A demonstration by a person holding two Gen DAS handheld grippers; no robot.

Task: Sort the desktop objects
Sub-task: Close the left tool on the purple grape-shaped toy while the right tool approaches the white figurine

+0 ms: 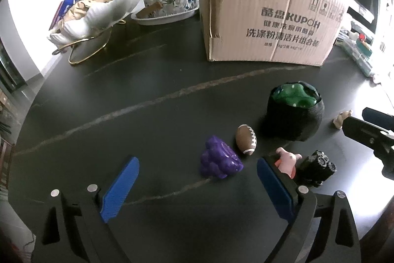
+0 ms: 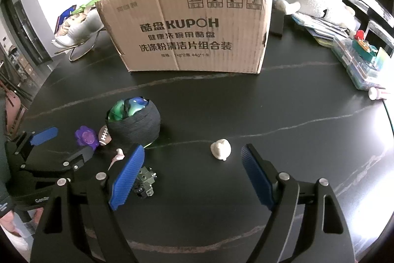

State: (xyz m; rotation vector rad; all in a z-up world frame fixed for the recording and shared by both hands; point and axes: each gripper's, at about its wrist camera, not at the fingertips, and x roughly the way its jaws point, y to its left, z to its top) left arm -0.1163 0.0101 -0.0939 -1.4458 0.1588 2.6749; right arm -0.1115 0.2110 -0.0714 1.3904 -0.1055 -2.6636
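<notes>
Small toys cluster on the dark table (image 1: pixel 147 115), lower right of the left wrist view: purple grape toy (image 1: pixel 220 161), mini football (image 1: pixel 246 139), pink figure (image 1: pixel 287 162), black toy truck (image 1: pixel 317 168), and a black woven basket (image 1: pixel 295 112) holding something green. In the right wrist view a white figurine (image 2: pixel 221 149) sits alone at lower centre, apart from the rest. Cardboard box (image 2: pixel 192 24) stands open-topped at upper centre, likely the drop target.

Handling, by guess: all toys look light. Grape toy looks rubbery, lumpy, a bit squashy; grab across its widest middle. Football looks smooth and may roll or slip; pinch across the short axis. White figurine looks hard, possibly brittle; gentle pinch on the body. Basket looks soft-walled; take it by the rim.

Left gripper (image 1: pixel 198 170): jaws wide apart, holding nothing; grape toy lies between them, nearer the right finger, not touching. Pink figure is just beside the outer side of that finger; contact unclear.

Right gripper (image 2: pixel 193 160): jaws wide apart, empty; white figurine sits just ahead between the fingertips, no contact. Truck is just beside its left finger.
</notes>
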